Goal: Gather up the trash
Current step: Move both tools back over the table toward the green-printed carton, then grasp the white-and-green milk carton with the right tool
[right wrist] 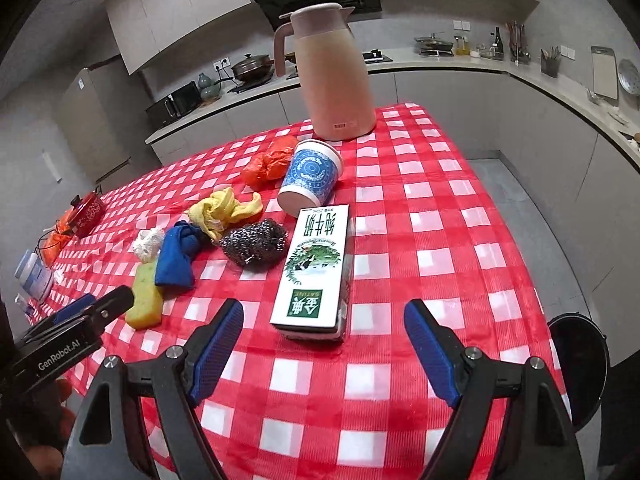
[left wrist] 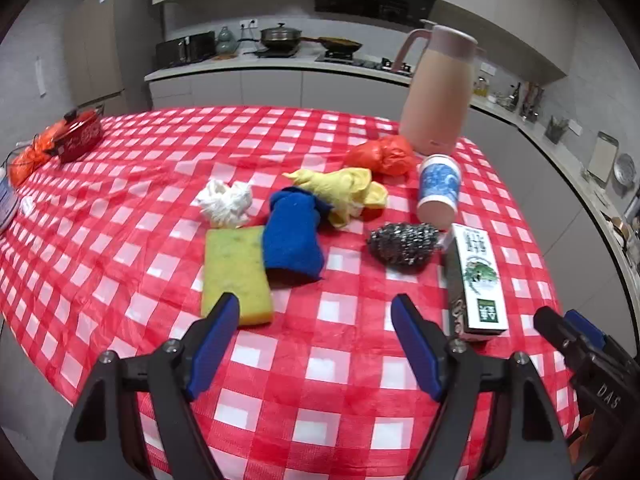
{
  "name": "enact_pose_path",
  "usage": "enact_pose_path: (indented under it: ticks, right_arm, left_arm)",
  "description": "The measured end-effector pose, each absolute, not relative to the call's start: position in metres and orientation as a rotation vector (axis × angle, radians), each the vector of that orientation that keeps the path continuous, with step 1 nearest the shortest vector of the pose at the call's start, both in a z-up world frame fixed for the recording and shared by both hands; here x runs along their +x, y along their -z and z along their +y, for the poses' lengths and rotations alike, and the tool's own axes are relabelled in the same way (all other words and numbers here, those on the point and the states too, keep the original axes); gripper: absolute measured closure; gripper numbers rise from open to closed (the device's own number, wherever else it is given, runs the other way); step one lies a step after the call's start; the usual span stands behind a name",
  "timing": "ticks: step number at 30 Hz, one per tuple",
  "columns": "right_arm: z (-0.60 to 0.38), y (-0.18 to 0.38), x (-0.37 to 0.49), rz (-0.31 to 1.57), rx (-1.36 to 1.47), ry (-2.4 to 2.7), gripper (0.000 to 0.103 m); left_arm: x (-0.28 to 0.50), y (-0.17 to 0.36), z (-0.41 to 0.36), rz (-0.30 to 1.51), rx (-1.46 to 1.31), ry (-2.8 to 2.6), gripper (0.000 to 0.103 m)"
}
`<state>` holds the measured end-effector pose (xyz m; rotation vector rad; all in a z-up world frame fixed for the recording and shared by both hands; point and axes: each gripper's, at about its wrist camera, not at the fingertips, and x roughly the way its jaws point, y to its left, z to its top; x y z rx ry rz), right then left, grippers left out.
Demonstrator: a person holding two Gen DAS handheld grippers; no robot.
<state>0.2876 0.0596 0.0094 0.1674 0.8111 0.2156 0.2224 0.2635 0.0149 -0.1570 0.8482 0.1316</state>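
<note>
On the red checked tablecloth (left wrist: 320, 360) lies a cluster of items: a yellow-green sponge (left wrist: 236, 272), a blue cloth (left wrist: 294, 240), crumpled white paper (left wrist: 226, 202), a yellow rag (left wrist: 346, 190), an orange plastic bag (left wrist: 384, 154), a tipped paper cup (left wrist: 438, 190), a steel scourer (left wrist: 402, 244) and a milk carton (left wrist: 478, 280). My left gripper (left wrist: 316, 316) hovers open just short of the sponge and blue cloth. My right gripper (right wrist: 324, 320) stands open with the near end of the milk carton (right wrist: 316, 268) just ahead of its fingers, untouched.
A tall pink jug (right wrist: 334, 76) stands behind the paper cup (right wrist: 312, 178). A red pot (left wrist: 80, 134) and orange netting (left wrist: 28, 160) sit at the far left. A dark bin (right wrist: 576, 364) stands off the table's right edge. Kitchen counters run behind.
</note>
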Motion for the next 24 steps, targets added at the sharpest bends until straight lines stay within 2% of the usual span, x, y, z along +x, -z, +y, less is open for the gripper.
enact_pose_path:
  ticks: [9, 24]
  right_arm:
    - [0.082, 0.001, 0.309, 0.844, 0.140, -0.238, 0.018]
    - [0.106, 0.056, 0.361, 0.945, 0.176, -0.060, 0.017]
  left_arm:
    - [0.233, -0.001, 0.283, 0.874, -0.146, -0.160, 0.024]
    - [0.282, 0.030, 0.314, 0.911, -0.104, -0.074, 0.024]
